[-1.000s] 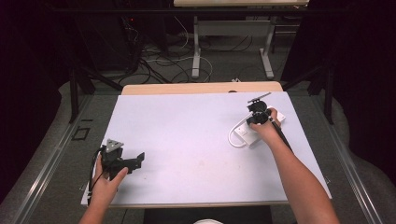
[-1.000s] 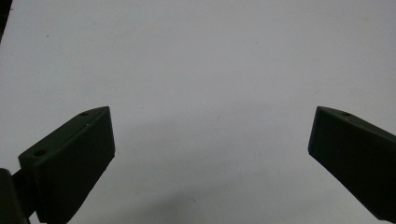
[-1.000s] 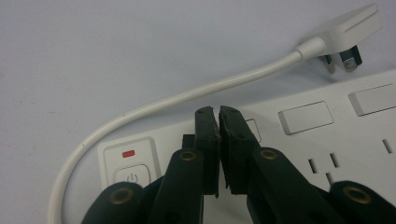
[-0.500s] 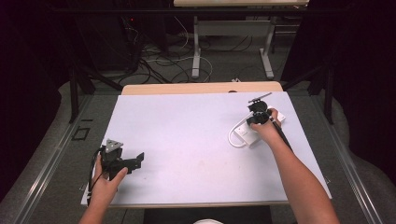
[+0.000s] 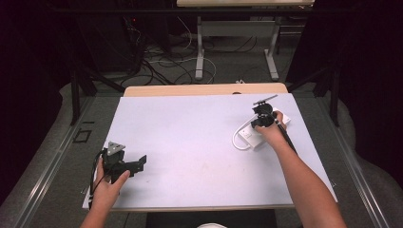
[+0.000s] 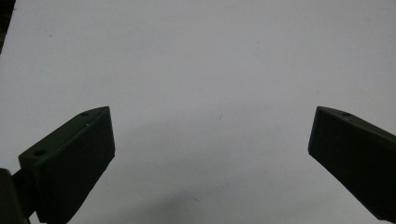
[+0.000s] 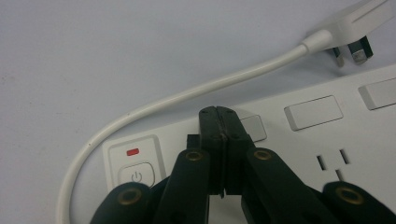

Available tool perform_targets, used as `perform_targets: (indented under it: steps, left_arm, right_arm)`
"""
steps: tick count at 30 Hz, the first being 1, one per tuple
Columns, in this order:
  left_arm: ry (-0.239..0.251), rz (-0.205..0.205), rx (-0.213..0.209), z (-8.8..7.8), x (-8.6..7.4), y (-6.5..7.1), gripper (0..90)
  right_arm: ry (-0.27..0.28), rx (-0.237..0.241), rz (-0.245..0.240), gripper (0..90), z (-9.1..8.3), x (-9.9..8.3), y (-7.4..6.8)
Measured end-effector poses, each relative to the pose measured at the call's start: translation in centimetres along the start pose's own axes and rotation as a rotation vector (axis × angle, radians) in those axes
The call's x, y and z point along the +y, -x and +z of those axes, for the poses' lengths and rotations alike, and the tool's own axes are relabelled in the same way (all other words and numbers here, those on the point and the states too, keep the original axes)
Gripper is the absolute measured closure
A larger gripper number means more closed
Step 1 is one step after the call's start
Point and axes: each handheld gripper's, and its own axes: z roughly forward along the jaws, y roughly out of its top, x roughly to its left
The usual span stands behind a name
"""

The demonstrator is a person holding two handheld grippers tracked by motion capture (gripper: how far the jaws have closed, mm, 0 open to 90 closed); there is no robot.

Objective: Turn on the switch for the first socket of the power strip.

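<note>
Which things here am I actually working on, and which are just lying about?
In the job:
- power strip
- its white cable and plug
- right gripper, jaws shut over the strip

Lying about:
- left gripper, open over bare table
- floor cables

White power strip [image 7: 327,135] with red indicator light [image 7: 133,151], white cable [image 7: 187,98].

Table [image 5: 190,142] middle bare, free passage; power strip [image 5: 259,135] and looped cable [image 5: 237,140] block right side.
</note>
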Motion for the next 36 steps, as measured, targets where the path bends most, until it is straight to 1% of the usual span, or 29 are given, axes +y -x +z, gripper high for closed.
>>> perform_targets:
  steps: [1, 2, 4, 6, 7, 8, 10, 11, 12, 16, 17, 18, 19, 20, 23, 24, 25, 26, 27, 30, 36]
  left_arm:
    - [-0.001, -0.001, 0.000, 0.0, 0.0, 0.0, 0.3]
    - [0.000, 0.000, 0.000, 0.0, 0.0, 0.0, 0.3]
    - [0.001, 0.000, 0.000, 0.0, 0.0, 0.0, 0.3]
    - [0.000, 0.000, 0.000, 0.0, 0.0, 0.0, 0.3]
    - [0.000, 0.000, 0.000, 0.0, 0.0, 0.0, 0.3]
    - [0.000, 0.000, 0.000, 0.0, 0.0, 0.0, 0.3]
    - [0.000, 0.000, 0.000, 0.0, 0.0, 0.0, 0.3]
    - [0.000, 0.001, 0.000, 0.0, 0.0, 0.0, 0.3]
    - [0.000, 0.000, 0.001, 0.0, 0.0, 0.0, 0.3]
    - [0.000, 0.000, -0.001, 0.0, 0.0, 0.0, 0.3]
    - [0.000, 0.000, -0.001, 0.0, 0.0, 0.0, 0.3]
    - [0.001, 0.000, -0.001, 0.0, 0.0, 0.0, 0.3]
    - [0.000, 0.000, -0.001, 0.0, 0.0, 0.0, 0.3]
    - [0.000, 0.000, -0.001, 0.0, 0.0, 0.0, 0.3]
    - [0.001, 0.000, -0.001, 0.0, 0.1, 0.0, 0.3]
    - [0.003, 0.001, -0.001, 0.0, 0.0, 0.0, 0.3]
    - [0.002, -0.001, -0.001, 0.0, 0.0, 0.0, 0.3]
    - [0.002, 0.000, -0.001, 0.0, 0.1, 0.0, 0.3]
    - [0.002, 0.000, -0.001, 0.0, 0.1, 0.0, 0.3]
    - [0.001, -0.001, -0.002, 0.0, 0.0, 0.1, 0.3]
    - [0.002, -0.004, -0.003, 0.0, 0.1, 0.0, 0.3]
  right_arm:
    - [-0.002, 0.003, 0.007, 90.0, 0.0, 0.0, 0.0]
    - [-0.001, -0.009, 0.001, 90.0, 0.0, 0.0, 0.1]
    - [-0.005, -0.011, 0.003, 90.0, -0.1, 0.0, 0.1]
    - [0.000, -0.008, -0.001, 90.0, -0.1, 0.0, 0.2]
    - [0.004, -0.006, 0.008, 90.0, -0.2, 0.0, 0.1]
    - [0.007, -0.012, 0.001, 90.0, -0.2, 0.0, 0.2]
    - [0.009, -0.008, 0.006, 90.0, -0.4, 0.1, 0.3]
    - [0.018, -0.001, 0.017, 90.0, -0.5, 0.1, 0.3]
    - [0.019, -0.006, 0.009, 90.0, -0.6, 0.1, 0.4]
    - [0.027, 0.002, 0.022, 89.7, -0.9, 0.2, 0.6]
    - [0.027, -0.003, 0.016, 89.6, -0.9, 0.2, 0.7]
    - [0.030, 0.009, 0.023, 89.5, -1.0, 0.2, 0.7]
    - [0.033, 0.002, 0.030, 89.5, -1.1, 0.2, 0.7]
    - [0.039, 0.007, 0.027, 89.4, -1.1, 0.2, 0.8]
    - [0.049, 0.012, 0.035, 89.1, -1.3, 0.3, 0.9]
    - [0.052, 0.007, 0.030, 89.0, -1.4, 0.3, 1.0]
    - [0.057, 0.010, 0.043, 89.0, -1.5, 0.3, 0.9]
    - [0.073, 0.019, 0.045, 88.9, -1.5, 0.3, 1.0]
    - [0.064, 0.013, 0.045, 88.9, -1.6, 0.3, 1.0]
    - [0.072, 0.018, 0.038, 88.9, -1.9, 0.3, 1.2]
    - [0.093, 0.027, 0.045, 88.5, -2.4, 0.4, 1.3]
